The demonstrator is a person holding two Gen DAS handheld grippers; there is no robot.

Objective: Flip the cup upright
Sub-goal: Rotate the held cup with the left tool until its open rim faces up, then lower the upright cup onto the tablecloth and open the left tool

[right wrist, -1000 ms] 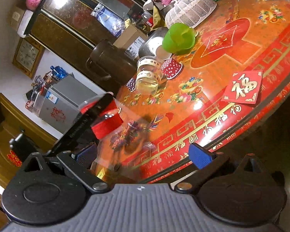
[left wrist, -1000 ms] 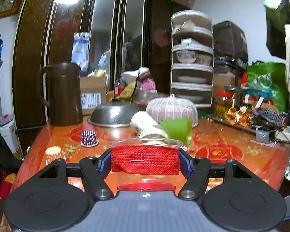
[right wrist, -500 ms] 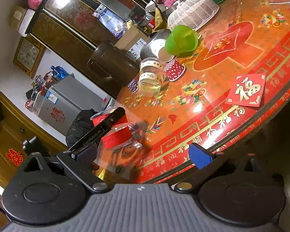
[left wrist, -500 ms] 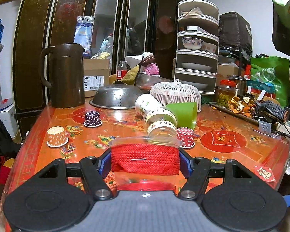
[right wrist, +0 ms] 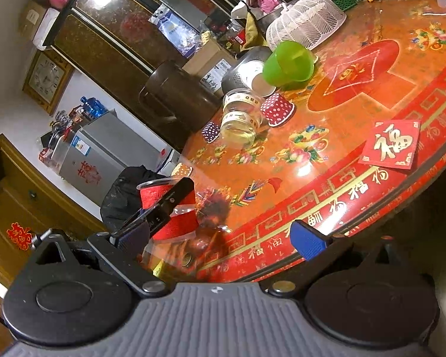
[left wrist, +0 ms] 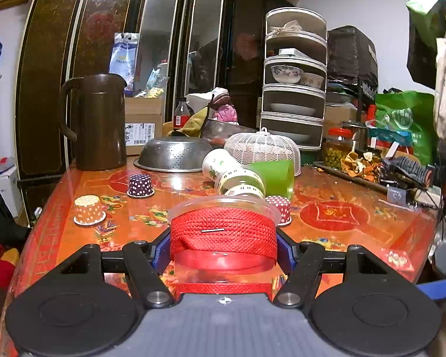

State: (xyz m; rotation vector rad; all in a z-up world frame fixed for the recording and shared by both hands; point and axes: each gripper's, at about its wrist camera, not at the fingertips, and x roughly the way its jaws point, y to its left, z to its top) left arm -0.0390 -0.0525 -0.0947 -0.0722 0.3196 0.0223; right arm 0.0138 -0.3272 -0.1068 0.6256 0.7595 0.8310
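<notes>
Cup (left wrist: 223,232), a clear thin-walled plastic one wrapped in red woven band, sits clamped between the blue pads (left wrist: 160,251) of the left gripper (left wrist: 223,251), rim up and level in the left wrist view, above the near edge of the table (left wrist: 356,238). It looks very light and easily crushed, and the smooth plastic is likely slippery; the woven band gives the best purchase, so a hold across the band at mid-height seems right. Nothing shows inside it. Beyond it lie a green cup (left wrist: 272,177) on its side, a white paper cup (left wrist: 220,163) on its side, and a glass jar (left wrist: 242,183) tipped over. 3 dotted paper cups stand upside down: orange (left wrist: 89,212), purple (left wrist: 140,185), red (left wrist: 279,206). A brown jug (left wrist: 95,122), an inverted colander (left wrist: 174,154) and a mesh food cover (left wrist: 261,148) stand farther back.

From the right wrist view, the cup (right wrist: 175,205) appears at lower left, close over the table edge (right wrist: 342,208), with the left gripper (right wrist: 166,205) closed on its band. The right gripper (right wrist: 217,235) holds nothing, its fingers spread wide, 1 blue pad (right wrist: 307,239) clear of everything. The jar (right wrist: 240,119) holds a little yellowish liquid; the green cup (right wrist: 288,64) looks empty.
</notes>
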